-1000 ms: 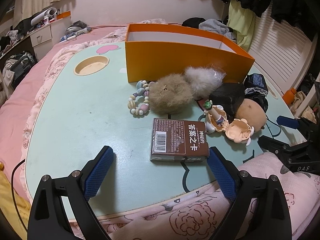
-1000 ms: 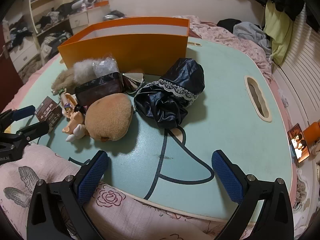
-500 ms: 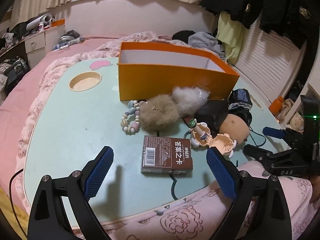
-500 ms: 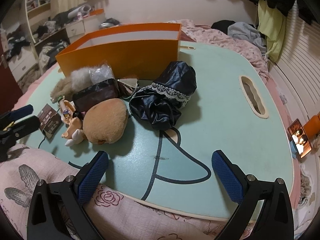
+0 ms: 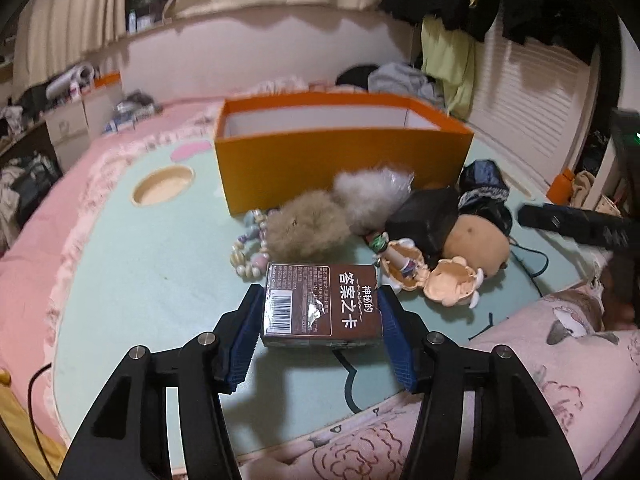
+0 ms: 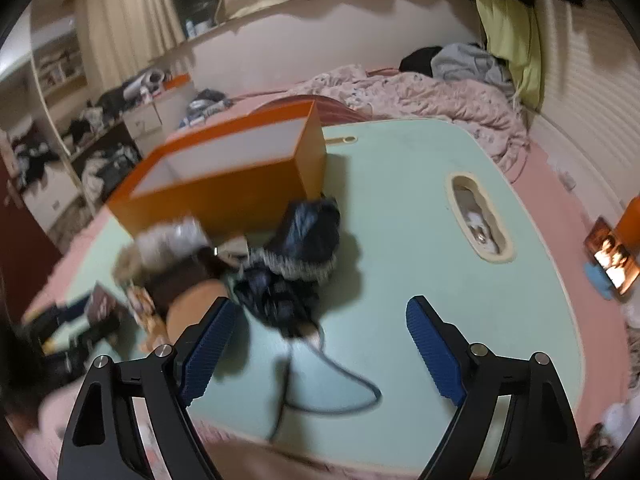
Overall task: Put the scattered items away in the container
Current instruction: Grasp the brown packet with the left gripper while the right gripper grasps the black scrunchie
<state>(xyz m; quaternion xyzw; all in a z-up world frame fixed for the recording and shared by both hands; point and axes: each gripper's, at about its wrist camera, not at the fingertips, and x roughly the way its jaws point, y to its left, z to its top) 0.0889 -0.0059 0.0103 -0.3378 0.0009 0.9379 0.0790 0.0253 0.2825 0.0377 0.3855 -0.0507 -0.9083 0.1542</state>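
Table [image 5: 120, 280] is lying across the pink bed [image 5: 36, 248], mint top, cup recess at 10 o'clock in the left view. Orange box [image 5: 340, 168] is sitting open at 12 o'clock on it, white inside, nothing visible in it from here. Scattered pile is sitting just in front of the box: dark frilly cloth [image 6: 296, 264] at the right end, black pouch [image 5: 428, 216] beside it, brown plush [image 5: 476, 240] touching the pouch, tan pompom [image 5: 308, 232] and white pompom [image 5: 372, 196] touching each other against the box wall, shell figurine [image 5: 424, 276] at 3 o'clock of the card box, bead bracelet [image 5: 248, 248] at 11 o'clock of it. Card box [image 5: 320, 304] is lying flat on the table, nearest the camera, barcode side up. Left gripper [image 5: 320, 320] is closing, roughly half open, the card box sitting between the blue pads [image 5: 248, 328], which are at its two short sides; contact looks made or near, can't tell if it's gripping firmly. Right gripper [image 6: 320, 348] is closing too but is wide, nothing between the jaws, hovering over bare table at 5 o'clock of the cloth. Right view is motion-blurred.
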